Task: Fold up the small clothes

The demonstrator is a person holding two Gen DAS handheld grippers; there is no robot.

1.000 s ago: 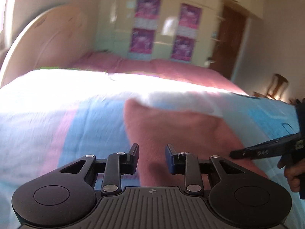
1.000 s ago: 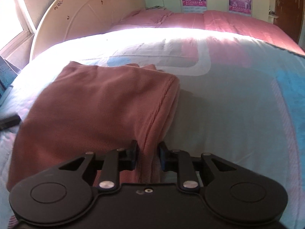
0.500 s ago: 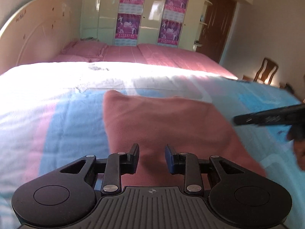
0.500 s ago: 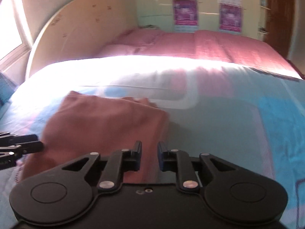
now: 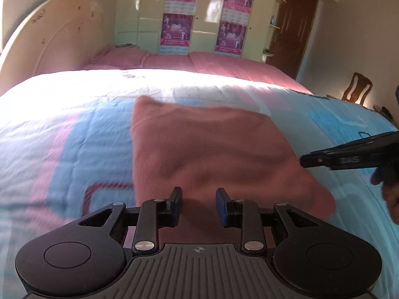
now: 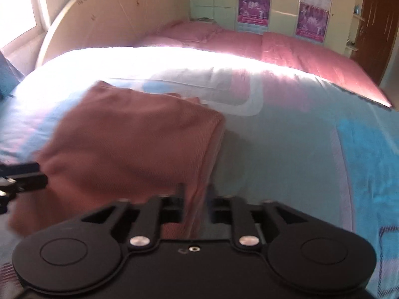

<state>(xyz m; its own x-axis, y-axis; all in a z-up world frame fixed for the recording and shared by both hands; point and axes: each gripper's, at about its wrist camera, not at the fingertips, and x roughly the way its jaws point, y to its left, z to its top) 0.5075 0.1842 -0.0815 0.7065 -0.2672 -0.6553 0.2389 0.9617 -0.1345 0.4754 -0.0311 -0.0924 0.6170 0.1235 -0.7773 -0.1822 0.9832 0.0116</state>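
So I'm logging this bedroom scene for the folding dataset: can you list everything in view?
folded garment: one, reddish pink, flat on the near bedspread
bedspread: one, blue, pink and white, covering the near bed
pink cover: one, on the far bed
headboard: one, cream, rounded, left
wardrobe: one, pale cream, back wall
posters: four, purple, on the wardrobe doors
door: one, brown wood, right of wardrobe
chair: one, wooden, far right
left gripper: black, fingers apart over the garment
right gripper: black, blurred, at the garment's right edge
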